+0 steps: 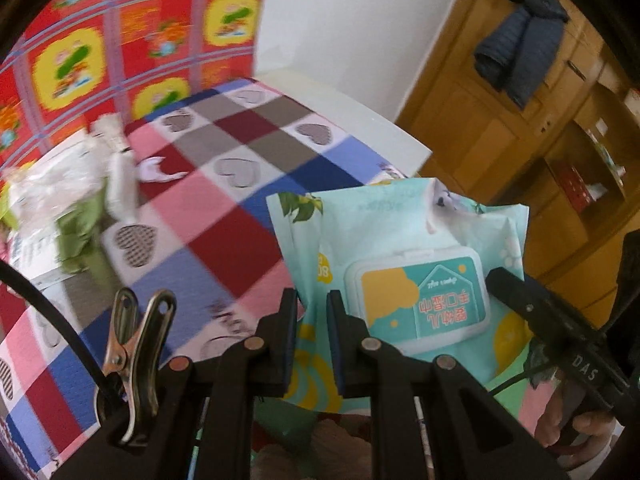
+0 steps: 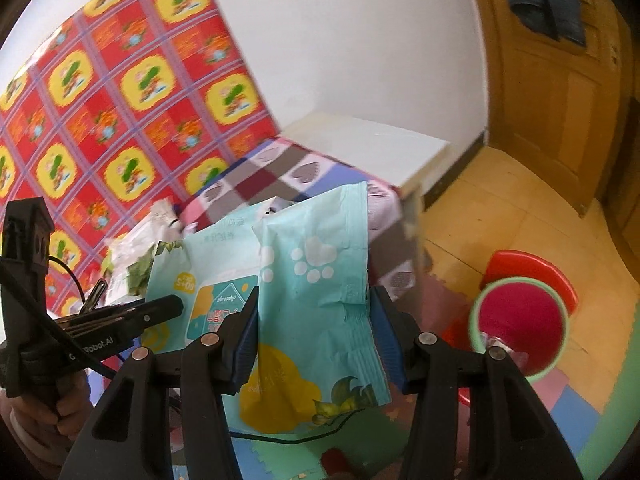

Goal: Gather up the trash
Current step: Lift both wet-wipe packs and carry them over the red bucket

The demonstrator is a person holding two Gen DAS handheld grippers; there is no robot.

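A mint-green wet wipes pack [image 1: 400, 248] with a white flip lid hangs in the air beside the table, held from both sides. My left gripper [image 1: 313, 320] is shut on a thin edge of the pack's wrapper. In the right wrist view the pack's [image 2: 320, 264] folded end, printed with a white paw, fills the space between the blue pads of my right gripper [image 2: 314, 332], which is shut on it. A finger [image 1: 516, 284] of the right gripper shows at the pack's far side. A finger [image 2: 160, 308] of the left gripper reaches in from the left.
A table under a checked cloth with hearts [image 1: 224, 184] carries crumpled plastic and green wrappers [image 1: 76, 224] at its left. On the foam-mat floor stands a green-rimmed bin with a red inside [image 2: 516, 320], a red stool [image 2: 536, 268] behind it. Wooden cabinets [image 1: 500, 128] lie beyond.
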